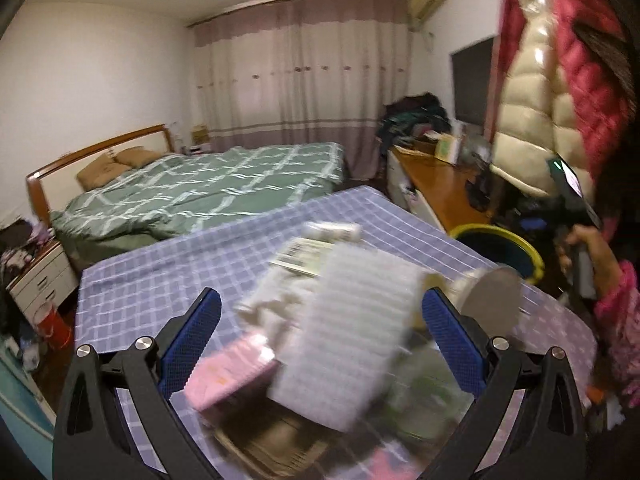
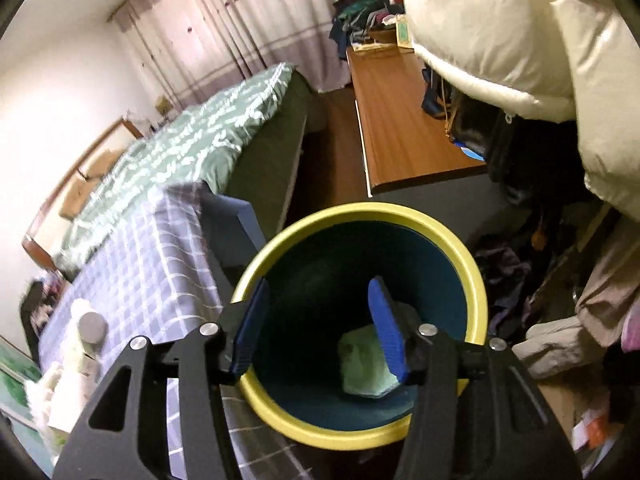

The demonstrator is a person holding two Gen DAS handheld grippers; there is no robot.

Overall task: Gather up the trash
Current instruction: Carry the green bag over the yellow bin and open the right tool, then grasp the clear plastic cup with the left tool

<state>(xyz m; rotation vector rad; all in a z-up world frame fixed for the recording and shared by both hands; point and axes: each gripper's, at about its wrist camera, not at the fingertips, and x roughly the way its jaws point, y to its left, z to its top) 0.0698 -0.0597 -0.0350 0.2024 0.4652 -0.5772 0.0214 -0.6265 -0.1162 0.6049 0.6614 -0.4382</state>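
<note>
In the left wrist view, my left gripper [image 1: 320, 308] is open above a blurred heap of trash on the checked tablecloth [image 1: 160, 272]: a white padded sheet [image 1: 352, 320], a pink box [image 1: 228, 376], a barcoded packet [image 1: 300, 258] and a can with a grey lid [image 1: 492, 296]. In the right wrist view, my right gripper [image 2: 320, 296] is open and empty, directly above the yellow-rimmed dark blue bin [image 2: 452, 248]. A pale green wad [image 2: 366, 364] lies at the bin's bottom. The bin [image 1: 516, 244] also shows past the table's right edge.
A green-quilted bed [image 1: 200, 188] lies beyond the table. A wooden desk [image 2: 404, 116] stands behind the bin. The person's puffy jacket [image 2: 500, 32] hangs close over it. Clothes are heaped on the floor at right [image 2: 560, 320]. A nightstand [image 1: 40, 276] stands at left.
</note>
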